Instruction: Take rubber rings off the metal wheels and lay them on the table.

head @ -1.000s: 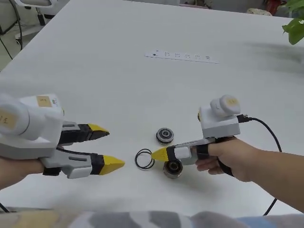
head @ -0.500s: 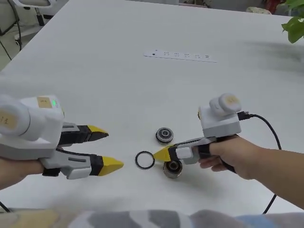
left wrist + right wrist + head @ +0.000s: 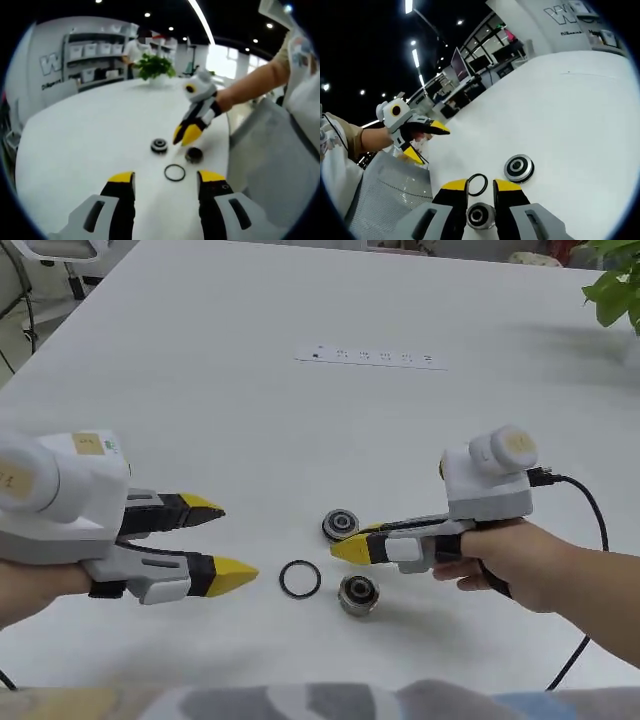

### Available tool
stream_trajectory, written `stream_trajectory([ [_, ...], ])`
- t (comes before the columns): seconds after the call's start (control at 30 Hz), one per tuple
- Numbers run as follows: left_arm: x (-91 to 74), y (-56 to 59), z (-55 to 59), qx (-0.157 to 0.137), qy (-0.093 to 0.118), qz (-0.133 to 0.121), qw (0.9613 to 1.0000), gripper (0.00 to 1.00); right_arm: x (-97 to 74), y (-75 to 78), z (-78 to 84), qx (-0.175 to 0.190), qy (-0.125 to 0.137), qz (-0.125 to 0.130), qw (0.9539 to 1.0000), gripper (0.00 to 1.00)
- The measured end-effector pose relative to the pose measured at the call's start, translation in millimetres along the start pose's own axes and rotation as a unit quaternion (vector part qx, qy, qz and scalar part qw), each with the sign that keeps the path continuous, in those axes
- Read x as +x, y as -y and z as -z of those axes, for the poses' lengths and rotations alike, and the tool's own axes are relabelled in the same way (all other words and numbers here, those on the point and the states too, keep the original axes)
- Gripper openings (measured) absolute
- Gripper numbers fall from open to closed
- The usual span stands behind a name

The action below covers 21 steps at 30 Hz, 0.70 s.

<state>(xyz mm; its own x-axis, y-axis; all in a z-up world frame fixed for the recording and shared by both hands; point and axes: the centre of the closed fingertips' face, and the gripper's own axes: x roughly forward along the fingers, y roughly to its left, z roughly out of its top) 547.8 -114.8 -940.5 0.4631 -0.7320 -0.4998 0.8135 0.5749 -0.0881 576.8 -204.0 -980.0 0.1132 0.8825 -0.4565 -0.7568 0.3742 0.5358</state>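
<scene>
A loose black rubber ring lies flat on the white table. Two metal wheels rest beside it, one behind and one to its right. My right gripper hovers just above and between the wheels, its jaws a narrow gap apart and holding nothing. In the right gripper view the ring and the near wheel show between its jaws. My left gripper stands wide open left of the ring, apart from it. In the left gripper view the ring lies ahead of its tips.
A white power strip lies farther back on the table. Green plant leaves hang at the far right corner. A black cable trails from the right gripper. Shelves and a person stand in the room beyond.
The right gripper has lifted and drawn back to the right, off the ring and the near wheel, which now lies uncovered. The ring stays flat on the table. The left gripper barely moved.
</scene>
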Motion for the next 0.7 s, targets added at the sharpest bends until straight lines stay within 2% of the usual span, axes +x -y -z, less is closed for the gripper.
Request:
stream_trajectory([
  [0.43,20.0,-9.3,-20.1,0.009,0.004,0.008,0.9999,0.5,-23.5,14.0,-12.8,-0.044,0.033,0.037,0.9978,0.29],
  [0.7,36.2,-14.1,-30.4,0.009,0.007,0.015,0.9998,0.48,-27.1,24.0,-11.8,-0.068,0.036,0.053,0.9956,0.34],
])
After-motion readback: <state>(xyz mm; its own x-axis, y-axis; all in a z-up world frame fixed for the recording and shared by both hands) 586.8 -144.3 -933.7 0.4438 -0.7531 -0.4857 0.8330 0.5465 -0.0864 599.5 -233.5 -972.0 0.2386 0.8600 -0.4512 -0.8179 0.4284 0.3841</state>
